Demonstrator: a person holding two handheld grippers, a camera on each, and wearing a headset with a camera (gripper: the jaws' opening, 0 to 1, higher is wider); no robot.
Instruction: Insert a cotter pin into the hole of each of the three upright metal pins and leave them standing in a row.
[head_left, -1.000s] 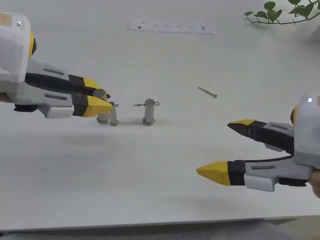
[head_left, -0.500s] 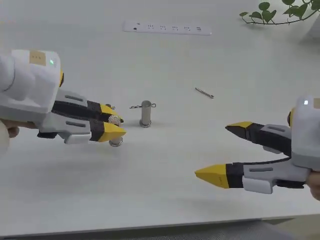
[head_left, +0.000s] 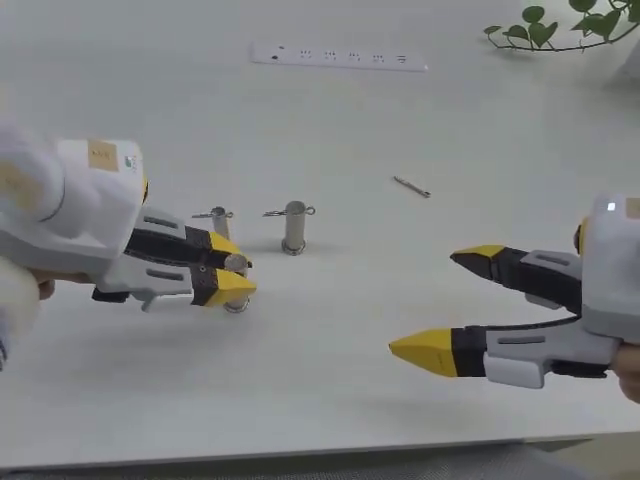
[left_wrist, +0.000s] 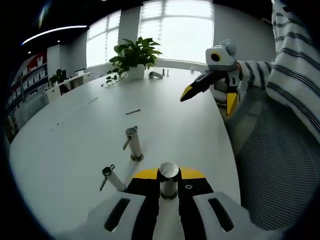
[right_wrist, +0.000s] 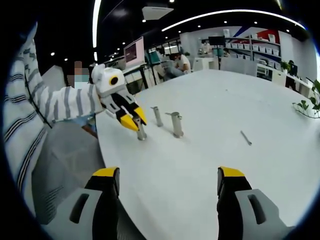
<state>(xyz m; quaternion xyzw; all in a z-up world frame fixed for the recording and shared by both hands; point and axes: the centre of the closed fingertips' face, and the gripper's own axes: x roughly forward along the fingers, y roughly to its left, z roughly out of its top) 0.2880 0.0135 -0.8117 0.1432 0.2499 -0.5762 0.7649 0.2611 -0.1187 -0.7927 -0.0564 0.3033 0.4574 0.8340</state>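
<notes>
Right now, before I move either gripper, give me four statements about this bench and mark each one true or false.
1. The left gripper is shut on a metal pin. True.
2. The right gripper holds the loose cotter pin. False: its jaws are open and empty, and that cotter pin lies on the table.
3. The other two pins each carry a cotter pin. True.
4. The power strip lies between the grippers. False: it lies at the table's far side.
</notes>
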